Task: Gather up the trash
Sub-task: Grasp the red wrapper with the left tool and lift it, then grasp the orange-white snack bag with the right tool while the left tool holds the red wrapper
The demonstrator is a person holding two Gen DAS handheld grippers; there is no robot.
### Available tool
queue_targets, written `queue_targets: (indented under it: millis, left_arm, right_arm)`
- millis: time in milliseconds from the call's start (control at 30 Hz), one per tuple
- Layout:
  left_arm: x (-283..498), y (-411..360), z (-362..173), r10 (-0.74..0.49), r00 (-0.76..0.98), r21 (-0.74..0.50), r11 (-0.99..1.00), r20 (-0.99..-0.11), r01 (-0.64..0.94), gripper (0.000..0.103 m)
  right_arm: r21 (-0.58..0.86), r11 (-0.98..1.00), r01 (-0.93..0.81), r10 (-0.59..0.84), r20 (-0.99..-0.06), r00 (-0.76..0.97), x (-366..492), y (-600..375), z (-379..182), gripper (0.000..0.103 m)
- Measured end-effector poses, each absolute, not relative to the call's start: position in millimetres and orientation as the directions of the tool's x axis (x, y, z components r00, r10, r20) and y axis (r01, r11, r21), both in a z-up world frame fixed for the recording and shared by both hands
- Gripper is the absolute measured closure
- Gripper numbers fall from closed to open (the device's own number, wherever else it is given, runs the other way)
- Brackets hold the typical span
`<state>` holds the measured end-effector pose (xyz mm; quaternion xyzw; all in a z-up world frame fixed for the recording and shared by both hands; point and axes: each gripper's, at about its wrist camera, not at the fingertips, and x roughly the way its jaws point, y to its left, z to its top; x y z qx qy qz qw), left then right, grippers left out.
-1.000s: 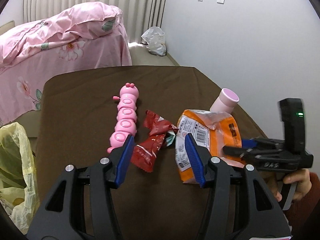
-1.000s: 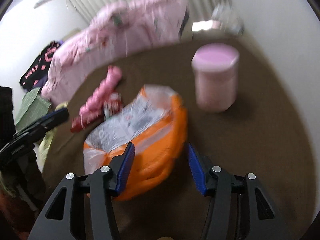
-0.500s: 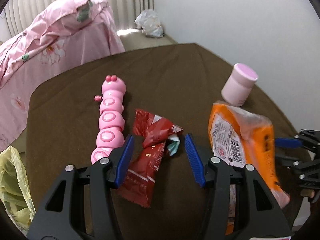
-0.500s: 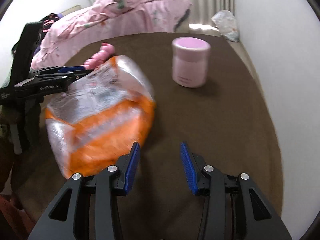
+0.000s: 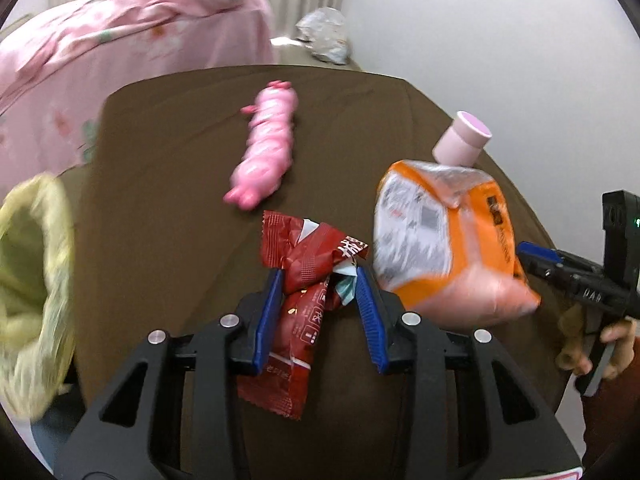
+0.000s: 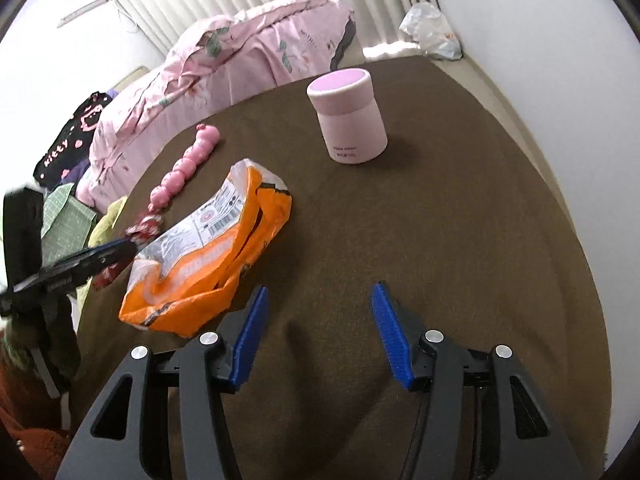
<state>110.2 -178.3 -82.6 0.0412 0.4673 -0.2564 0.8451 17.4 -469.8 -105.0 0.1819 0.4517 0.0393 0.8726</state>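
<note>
A crumpled red snack wrapper (image 5: 308,280) lies between the blue pads of my left gripper (image 5: 318,276); the jaws are partly closed around it and seem to touch it. An orange and clear plastic bag (image 5: 444,236) lies on the brown table to its right. In the right wrist view the orange bag (image 6: 208,256) lies free, left of my right gripper (image 6: 320,300), which is open and empty over bare table. The left gripper's tip (image 6: 116,252) shows there beside the red wrapper (image 6: 146,228).
A pink caterpillar toy (image 5: 268,156) and a pink jar (image 6: 348,120) stand on the brown table (image 6: 460,220). A yellow-green trash bag (image 5: 32,280) hangs open off the table's left edge. A pink bedspread (image 6: 240,56) lies behind the table.
My left gripper has moved forward over the red wrapper and narrowed around it. My right gripper has let go of the orange bag, opened wider and pulled back to the right.
</note>
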Motion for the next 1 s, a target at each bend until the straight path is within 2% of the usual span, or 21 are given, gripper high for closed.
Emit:
queue_targets:
  millis: [67, 233, 333, 500, 567, 600, 633, 733, 833, 933, 1000]
  left_arm:
    - [101.9, -164.6, -83.4, -0.375, 0.451, -0.176, 0.889, -0.81, 0.423, 0.067]
    - [95.7, -148.7, -82.2, -0.312, 0.517, -0.125, 0.923, -0.797, 0.364, 0.067]
    - [95.6, -140.3, -81.7, -0.322, 0.523, -0.148, 0.926, -0.789, 0.347, 0.066]
    - [95.9, -129.6, -81.4, -0.334, 0.525, -0.183, 0.93, -0.783, 0.319, 0.066]
    - [96.3, -125.8, -80.8, -0.345, 0.522, -0.2, 0.928, -0.78, 0.314, 0.066]
    - [96.3, -124.2, -80.5, -0.348, 0.522, -0.205, 0.927, -0.779, 0.313, 0.066]
    - [95.9, -122.1, -79.9, -0.355, 0.521, -0.213, 0.925, -0.776, 0.314, 0.066]
    - [94.6, -117.9, -79.2, -0.363, 0.524, -0.222, 0.923, -0.77, 0.314, 0.066]
    - [93.5, -113.8, -78.8, -0.372, 0.525, -0.236, 0.921, -0.766, 0.309, 0.066]
    - [92.3, -111.7, -78.0, -0.376, 0.527, -0.241, 0.92, -0.762, 0.308, 0.066]
    - [92.3, -112.1, -78.1, -0.376, 0.527, -0.242, 0.92, -0.762, 0.308, 0.066]
  right_arm:
    - [0.358, 0.922, 0.147, 0.206, -0.775, 0.598, 10.1, -462.8, -97.0, 0.052]
    - [0.423, 0.904, 0.065, 0.269, -0.68, 0.682, -8.0, -417.8, -74.2, 0.052]
    - [0.494, 0.862, 0.116, 0.269, -0.639, 0.72, -0.6, -407.4, -74.3, 0.052]
    - [0.486, 0.852, 0.193, 0.245, -0.697, 0.675, 30.0, -387.0, -90.3, 0.052]
    - [0.412, 0.897, 0.16, 0.211, -0.717, 0.664, 36.4, -371.5, -93.4, 0.053]
    - [0.361, 0.923, 0.135, 0.186, -0.726, 0.662, 38.2, -364.7, -93.7, 0.057]
    - [0.338, 0.933, 0.125, 0.176, -0.729, 0.661, 39.6, -362.5, -94.1, 0.066]
    - [0.317, 0.943, 0.104, 0.18, -0.744, 0.643, 44.3, -364.9, -98.2, 0.087]
    - [0.301, 0.947, 0.109, 0.162, -0.743, 0.649, 46.0, -375.4, -94.1, 0.094]
    - [0.248, 0.96, 0.133, 0.092, -0.723, 0.685, 42.3, -388.8, -80.0, 0.094]
    - [0.246, 0.962, 0.121, 0.097, -0.717, 0.691, 40.5, -392.7, -73.4, 0.094]
